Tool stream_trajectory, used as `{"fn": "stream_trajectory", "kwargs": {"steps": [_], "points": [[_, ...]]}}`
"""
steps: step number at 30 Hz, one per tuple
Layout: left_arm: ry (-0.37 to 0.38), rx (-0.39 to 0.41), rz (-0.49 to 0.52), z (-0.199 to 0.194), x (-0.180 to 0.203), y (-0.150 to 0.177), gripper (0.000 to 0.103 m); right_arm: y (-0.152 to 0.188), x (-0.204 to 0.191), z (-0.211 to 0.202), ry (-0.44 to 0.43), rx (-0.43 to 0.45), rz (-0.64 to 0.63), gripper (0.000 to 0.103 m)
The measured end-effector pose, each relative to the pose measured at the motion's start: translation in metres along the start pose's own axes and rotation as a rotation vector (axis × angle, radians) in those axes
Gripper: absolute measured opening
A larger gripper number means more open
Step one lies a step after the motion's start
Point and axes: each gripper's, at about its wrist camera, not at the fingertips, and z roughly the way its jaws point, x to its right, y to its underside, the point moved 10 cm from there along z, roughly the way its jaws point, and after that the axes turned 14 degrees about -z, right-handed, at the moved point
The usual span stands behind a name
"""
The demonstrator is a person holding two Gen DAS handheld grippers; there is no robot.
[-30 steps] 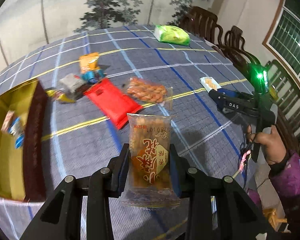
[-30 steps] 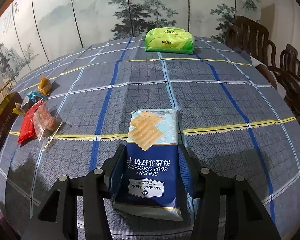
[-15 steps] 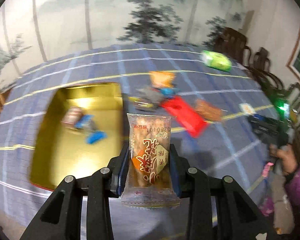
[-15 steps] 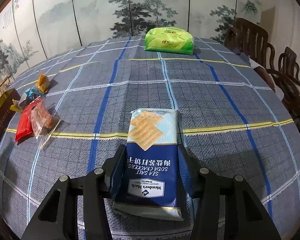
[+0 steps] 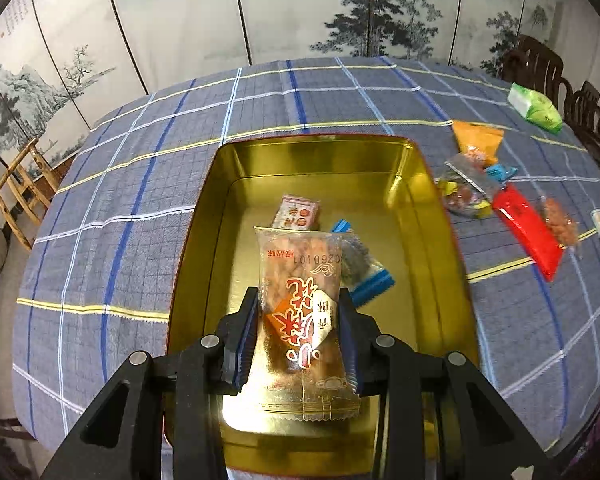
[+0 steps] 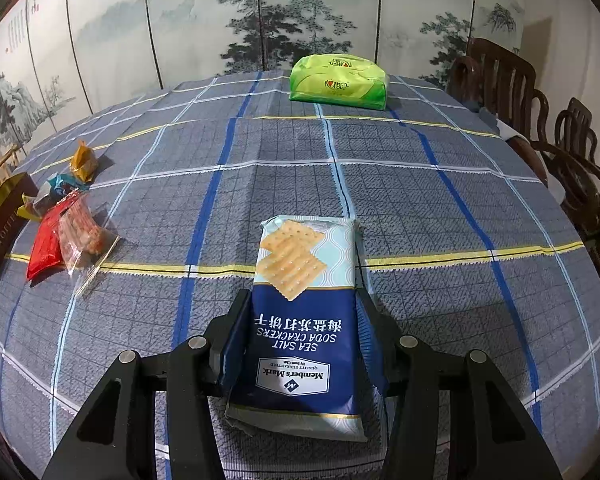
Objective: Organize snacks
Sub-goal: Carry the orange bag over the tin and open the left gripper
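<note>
Painted folding screens with misty trees are standing behind a round table (image 6: 420, 184) that is wearing a blue-grey checked cloth, with dark wooden chairs (image 6: 512, 92) crowding its right edge. Over the open gold tin (image 5: 432, 216), the left claw (image 5: 300, 332) is gripping a clear peanut packet (image 5: 300, 304) with red lettering, its pads pressing on both sides so that the packet is hanging above the tin's floor rather than lying in it. Inside the tin, a small pink-and-white packet (image 5: 298, 212) and a blue-edged foil packet (image 5: 366, 272) are already lying, so the sorting is looking partly done. The right claw (image 6: 300, 336) is clamping a blue pack of soda crackers (image 6: 300, 320) just above the cloth, well apart from the tin, whose dark outer wall is only peeking in at the left edge of the right wrist view. Still waiting on the cloth beside the tin are an orange packet (image 5: 478, 138), a red packet (image 5: 526, 232), a clear packet of reddish snacks (image 5: 560, 222) and a few small wrapped pieces (image 5: 464, 192) between them, while a green pack (image 6: 338, 82) is sitting at the far side. By my judgement, two items are in, two are in hand, and roughly half the pile is remaining.
</note>
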Motion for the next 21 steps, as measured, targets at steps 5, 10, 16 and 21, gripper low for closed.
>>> {"fn": "stream_trajectory", "kwargs": {"steps": [5,10,16,21], "points": [[-0.031,-0.016,0.026,0.014,-0.002,-0.001,0.033,0.0,0.0,0.0,0.001,-0.001,0.0,0.051],[-0.046,-0.024,0.031,0.021,-0.006,0.001,0.033,0.0,-0.001,0.0,0.002,-0.001,-0.001,0.051],[-0.067,-0.023,0.05,0.027,-0.008,0.004,0.033,0.0,0.0,0.0,0.003,-0.001,-0.001,0.051],[-0.078,-0.016,0.065,0.028,-0.007,0.003,0.033,0.0,-0.001,0.0,0.004,-0.002,-0.002,0.051]]}}
